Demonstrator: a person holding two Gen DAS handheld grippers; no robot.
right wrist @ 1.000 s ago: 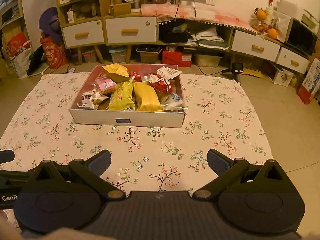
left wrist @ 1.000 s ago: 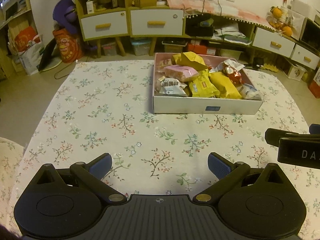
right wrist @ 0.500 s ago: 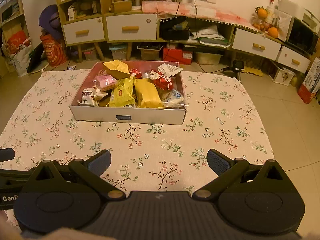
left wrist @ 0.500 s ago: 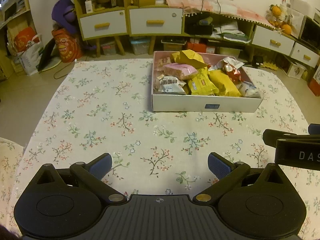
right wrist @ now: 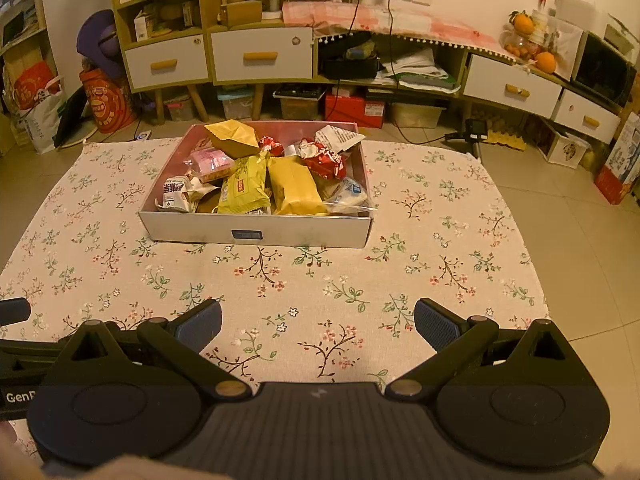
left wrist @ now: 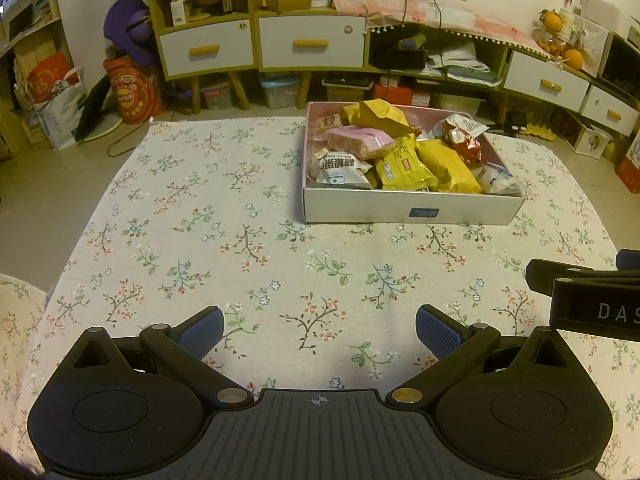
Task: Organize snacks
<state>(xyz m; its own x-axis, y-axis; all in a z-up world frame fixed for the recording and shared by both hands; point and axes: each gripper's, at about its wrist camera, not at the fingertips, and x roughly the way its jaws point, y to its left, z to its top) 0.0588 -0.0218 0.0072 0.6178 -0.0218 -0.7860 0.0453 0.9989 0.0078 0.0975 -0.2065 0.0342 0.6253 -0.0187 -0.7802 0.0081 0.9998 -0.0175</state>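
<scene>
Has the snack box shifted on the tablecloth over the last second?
No. In the right wrist view the snack box sits on the same flower sprigs of the tablecloth; only the camera drifted slightly, so the box sits lower in frame.

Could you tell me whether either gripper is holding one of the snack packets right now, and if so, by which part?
Nothing is held. The left gripper and right gripper are both open over the floral tablecloth; the snacks lie in the box.
</scene>
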